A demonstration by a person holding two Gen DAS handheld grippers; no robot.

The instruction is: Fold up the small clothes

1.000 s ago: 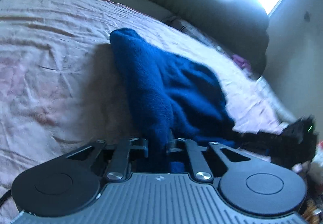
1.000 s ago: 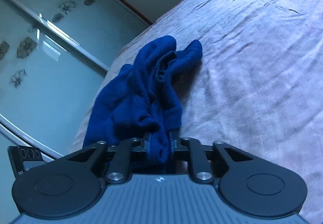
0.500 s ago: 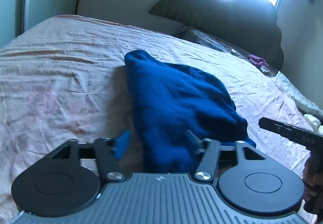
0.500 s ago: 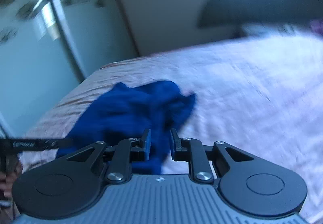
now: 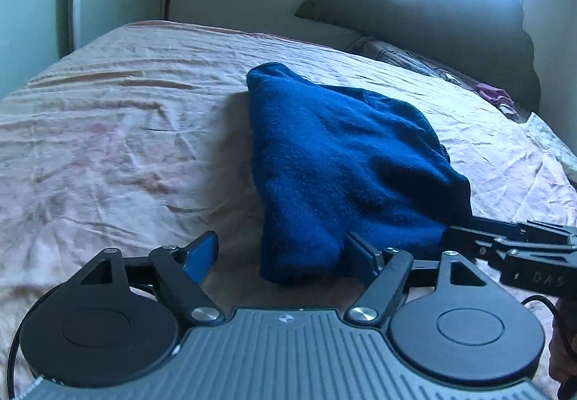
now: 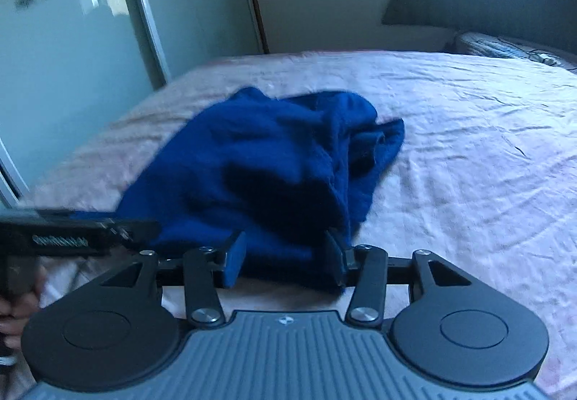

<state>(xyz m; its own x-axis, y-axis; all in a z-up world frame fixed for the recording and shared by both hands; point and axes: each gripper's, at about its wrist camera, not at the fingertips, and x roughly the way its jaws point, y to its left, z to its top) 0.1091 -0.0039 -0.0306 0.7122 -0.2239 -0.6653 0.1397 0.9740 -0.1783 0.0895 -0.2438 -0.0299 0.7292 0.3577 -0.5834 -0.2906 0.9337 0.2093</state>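
Bed (image 5: 108, 133): covered by a wrinkled pink sheet, it carries everything.
Blue fleece garment (image 5: 342, 162): a bunched heap near the bed's near edge, toward the wardrobe-side edge.
Left tongs (image 5: 281, 256): spread and opening; the garment's near fold lies between the pads, unpinched.
Right tongs (image 6: 285, 259): parted and opening; cloth sits between the pads, ungripped.

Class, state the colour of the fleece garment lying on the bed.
Dark blue; the fleece garment shows best in the left wrist view.
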